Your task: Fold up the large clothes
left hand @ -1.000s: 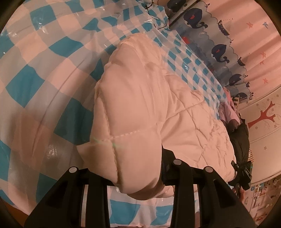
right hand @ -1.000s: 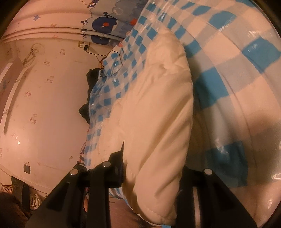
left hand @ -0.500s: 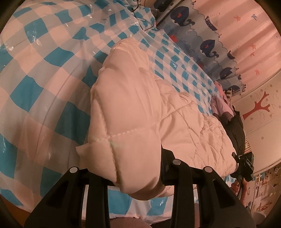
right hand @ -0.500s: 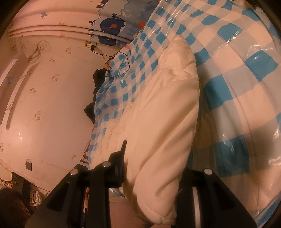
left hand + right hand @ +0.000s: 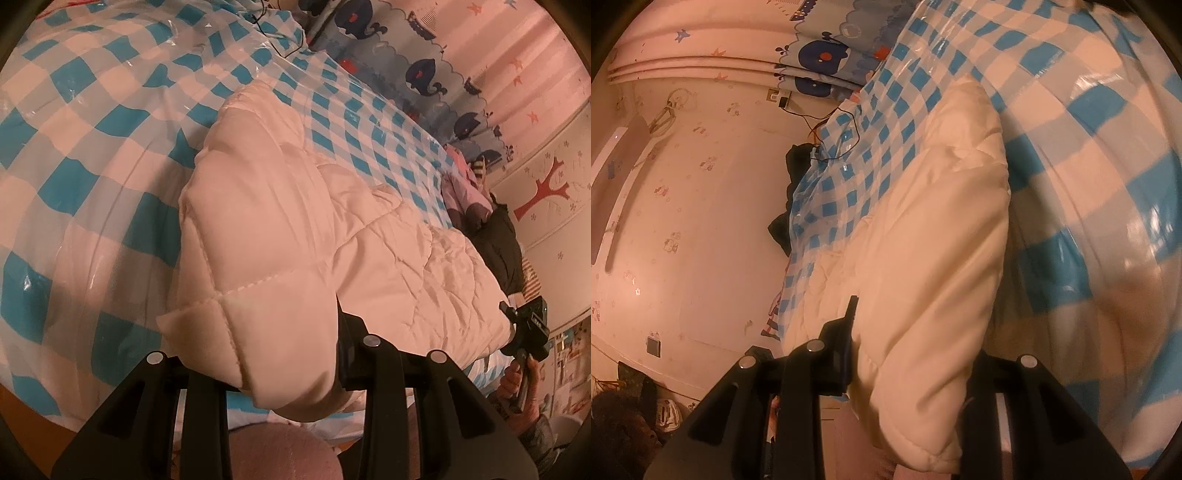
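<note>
Bed surface: blue-and-white checked sheet (image 5: 92, 155) under clear plastic, spanning both views. White quilted jacket (image 5: 280, 221) lies across it, near edge raised off the sheet. Whale-print curtain (image 5: 424, 70) hangs behind the bed. Left gripper (image 5: 284, 354) is clamped on a padded corner of the jacket. Right gripper (image 5: 912, 365) is clamped on the jacket's opposite edge fold.

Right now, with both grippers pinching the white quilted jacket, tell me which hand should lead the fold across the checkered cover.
Neither clearly; I lean left. Left gripper and right gripper each clamp the white quilted jacket. The left view shows open checkered cover beside its held edge.
</note>
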{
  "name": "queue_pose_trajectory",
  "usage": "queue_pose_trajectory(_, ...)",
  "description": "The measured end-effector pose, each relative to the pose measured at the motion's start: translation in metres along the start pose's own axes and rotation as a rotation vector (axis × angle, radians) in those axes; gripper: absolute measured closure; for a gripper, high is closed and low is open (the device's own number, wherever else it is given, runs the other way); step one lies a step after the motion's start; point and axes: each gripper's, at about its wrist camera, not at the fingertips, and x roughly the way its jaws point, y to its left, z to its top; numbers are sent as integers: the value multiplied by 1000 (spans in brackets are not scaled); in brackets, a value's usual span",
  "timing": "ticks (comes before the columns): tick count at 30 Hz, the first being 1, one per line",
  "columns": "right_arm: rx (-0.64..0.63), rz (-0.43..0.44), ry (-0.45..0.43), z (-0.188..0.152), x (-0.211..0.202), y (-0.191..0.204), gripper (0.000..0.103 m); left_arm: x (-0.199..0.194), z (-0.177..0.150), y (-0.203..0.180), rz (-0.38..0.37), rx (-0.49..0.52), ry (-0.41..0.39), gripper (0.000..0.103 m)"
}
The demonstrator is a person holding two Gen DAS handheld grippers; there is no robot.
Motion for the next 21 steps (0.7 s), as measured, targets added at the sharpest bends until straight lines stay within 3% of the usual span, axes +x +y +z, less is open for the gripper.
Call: queue_pose_trajectory(21,99,-8,-10,-42,-24,-42,73,-17,-31,-18,78,130,-12,74)
